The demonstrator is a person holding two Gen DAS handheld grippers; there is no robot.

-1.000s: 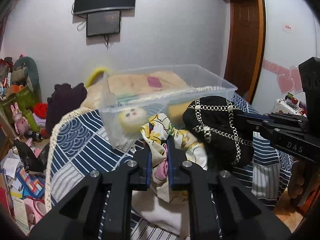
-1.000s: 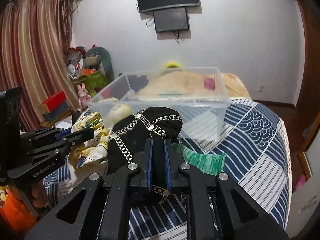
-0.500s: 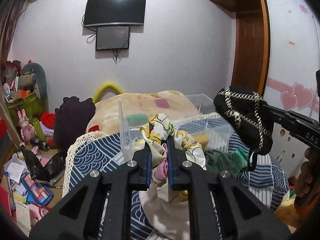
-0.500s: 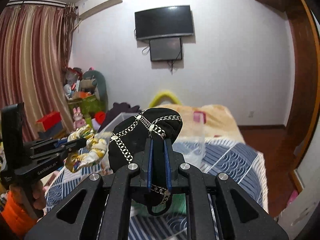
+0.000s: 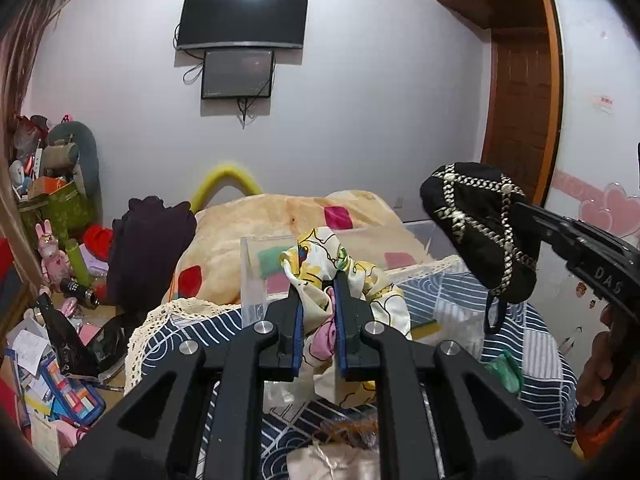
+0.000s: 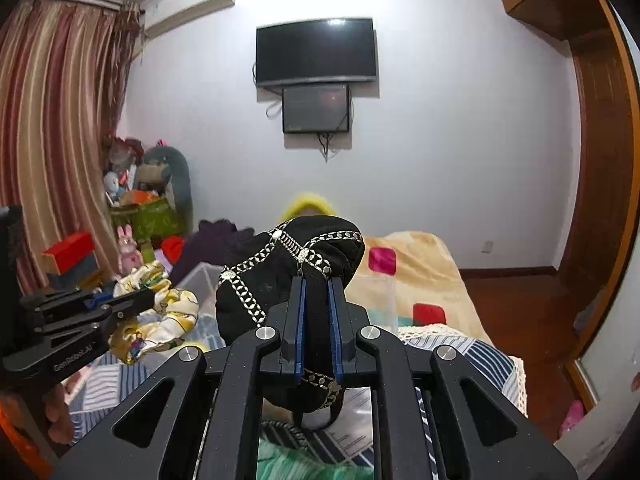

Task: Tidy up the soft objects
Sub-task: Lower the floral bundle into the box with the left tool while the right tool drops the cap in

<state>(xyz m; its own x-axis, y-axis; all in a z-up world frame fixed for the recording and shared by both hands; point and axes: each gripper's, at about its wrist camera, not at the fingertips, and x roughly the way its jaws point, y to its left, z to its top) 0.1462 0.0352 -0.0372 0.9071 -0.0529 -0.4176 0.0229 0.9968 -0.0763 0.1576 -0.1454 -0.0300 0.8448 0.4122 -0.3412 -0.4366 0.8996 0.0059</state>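
Hanging in open air above the bed, both held things have free room on every side. The left gripper (image 5: 316,300) is clenched on a bunched printed cloth (image 5: 344,280), yellow and white with a pink patch, whose loose end droops below the fingers. The right gripper (image 6: 316,312) is clamped on a black bag (image 6: 280,280) crossed by silver chains, a strap dangling under it. In the left view the bag hangs to the right of the cloth, well apart from it and higher. Beneath and just beyond the cloth stands a clear plastic bin (image 5: 256,276), its near corner edge upright and its rim below both loads.

Compared with a second ago, both grippers have risen: then the cloth and bag sat low against the bin wall, close together, and now they are lifted above its rim with the wall and the television filling the view.

A blue-and-white patterned bedspread (image 5: 536,344) with a lace edge covers the bed; a green cloth (image 5: 506,370) lies on it at right, and a tan blanket (image 5: 256,220) with coloured squares lies beyond the bin. A black television (image 5: 243,16) hangs on the pale wall above a smaller screen. Toys and boxes crowd the left corner by striped curtains (image 6: 52,128); a wooden door (image 5: 520,120) stands at right.
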